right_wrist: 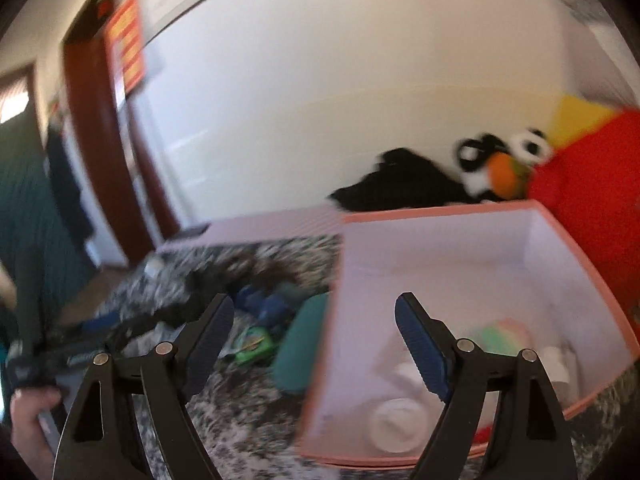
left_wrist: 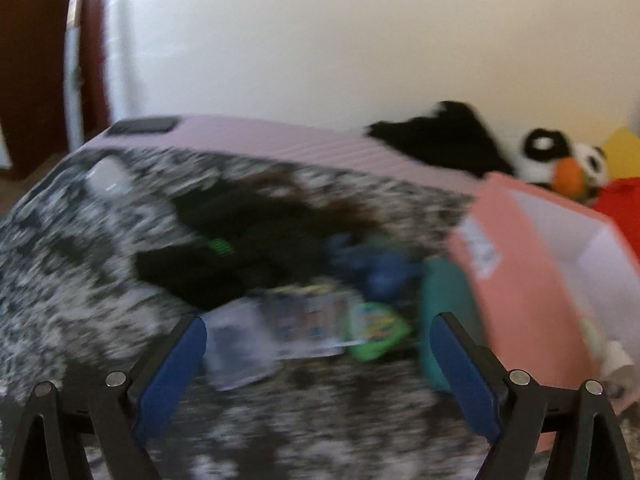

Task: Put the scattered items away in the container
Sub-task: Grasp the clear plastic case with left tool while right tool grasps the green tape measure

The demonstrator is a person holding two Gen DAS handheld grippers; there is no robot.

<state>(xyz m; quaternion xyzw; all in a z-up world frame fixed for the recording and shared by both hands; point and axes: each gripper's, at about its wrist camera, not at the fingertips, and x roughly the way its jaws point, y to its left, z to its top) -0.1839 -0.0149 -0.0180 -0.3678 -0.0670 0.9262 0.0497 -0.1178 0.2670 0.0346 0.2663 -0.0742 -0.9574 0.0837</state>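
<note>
A pink box (right_wrist: 472, 264) with a pale inside stands on a speckled grey blanket (right_wrist: 240, 432); it also shows in the left wrist view (left_wrist: 532, 280). Inside lie a white round lid (right_wrist: 394, 424) and a green-pink item (right_wrist: 500, 336). Scattered left of it are a teal case (right_wrist: 300, 344), a green packet (right_wrist: 254, 346), a blue toy (left_wrist: 372, 268), a clear packet (left_wrist: 280, 328) and black cloth (left_wrist: 224, 256). My left gripper (left_wrist: 318, 344) is open over the clear packet. My right gripper (right_wrist: 314, 332) is open over the box's left wall. Both views are blurred.
A black and white plush penguin (right_wrist: 496, 160) and a red cushion (right_wrist: 592, 200) lie behind the box by the wall. A pink suitcase (left_wrist: 256, 136) lies behind the blanket. A brown door frame (right_wrist: 108, 152) is at the left.
</note>
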